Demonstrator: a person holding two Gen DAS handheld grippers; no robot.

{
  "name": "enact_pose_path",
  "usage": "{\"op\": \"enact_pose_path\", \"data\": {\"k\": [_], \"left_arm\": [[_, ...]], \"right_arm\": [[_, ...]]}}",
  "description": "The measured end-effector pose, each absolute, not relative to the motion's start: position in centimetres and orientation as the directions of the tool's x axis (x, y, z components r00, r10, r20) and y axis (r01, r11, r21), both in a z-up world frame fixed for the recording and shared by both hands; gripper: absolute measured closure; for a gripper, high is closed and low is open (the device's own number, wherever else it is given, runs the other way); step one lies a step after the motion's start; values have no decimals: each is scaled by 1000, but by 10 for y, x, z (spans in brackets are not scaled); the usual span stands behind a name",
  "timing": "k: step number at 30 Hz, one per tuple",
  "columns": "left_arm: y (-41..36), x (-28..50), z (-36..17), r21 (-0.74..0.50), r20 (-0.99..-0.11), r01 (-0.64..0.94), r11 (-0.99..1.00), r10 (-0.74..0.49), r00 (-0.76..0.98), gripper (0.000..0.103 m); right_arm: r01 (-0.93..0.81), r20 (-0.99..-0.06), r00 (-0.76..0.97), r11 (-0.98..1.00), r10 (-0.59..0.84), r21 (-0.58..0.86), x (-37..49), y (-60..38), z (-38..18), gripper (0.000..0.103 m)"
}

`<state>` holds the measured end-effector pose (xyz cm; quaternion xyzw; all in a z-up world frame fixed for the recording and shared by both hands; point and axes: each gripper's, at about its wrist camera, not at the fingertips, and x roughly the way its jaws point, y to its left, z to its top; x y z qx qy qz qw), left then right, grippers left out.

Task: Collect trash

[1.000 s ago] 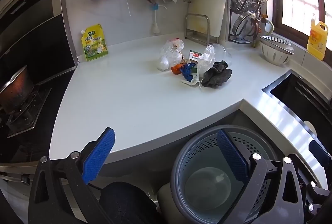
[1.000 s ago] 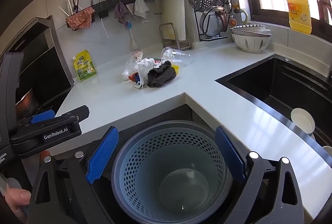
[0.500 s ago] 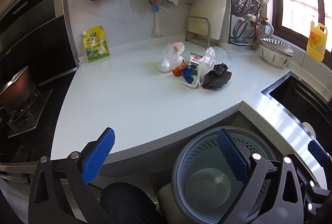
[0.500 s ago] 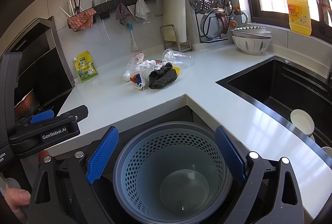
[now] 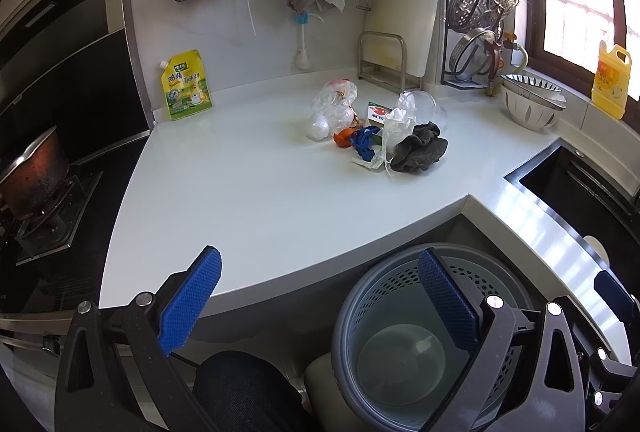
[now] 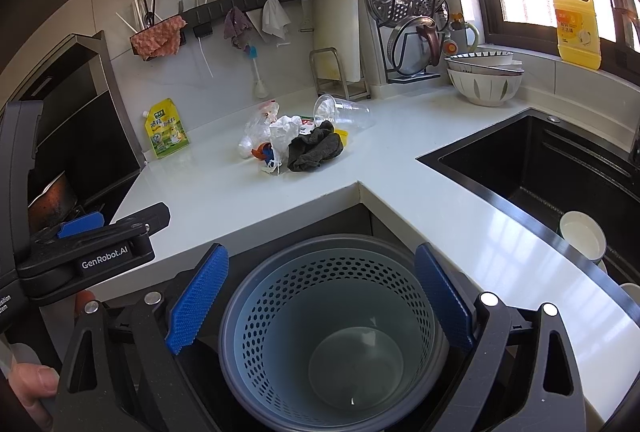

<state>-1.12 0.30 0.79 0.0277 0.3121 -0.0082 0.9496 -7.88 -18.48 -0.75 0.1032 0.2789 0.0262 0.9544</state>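
Two grippers with blue ribbed pads hang low at the inner corner of a white kitchen counter, each with its jaws spread wide and nothing between them. Directly below the right gripper, framed between its pads, stands a round grey-blue perforated plastic bin, with nothing in it. For the left gripper, that same bin sits under its right pad, while counter edge fills the space ahead of its left pad. Well ahead of both sets of jaws, on the counter, lies a small heap of trash: a crumpled dark grey cloth, clear and white plastic bags, orange and blue scraps, and a clear plastic cup tipped on its side. A yellow-green pouch leans on the wall, far left of the heap.
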Motion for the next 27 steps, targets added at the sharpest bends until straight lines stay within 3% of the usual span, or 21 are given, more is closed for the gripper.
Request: {"op": "enact_pose_path", "data": {"k": [27], "left_arm": [[5,-12,7,47,-596,32,998,3,803,6]], "right_arm": [[5,-525,844,977,109,211,-79,-185,-9,13]]}}
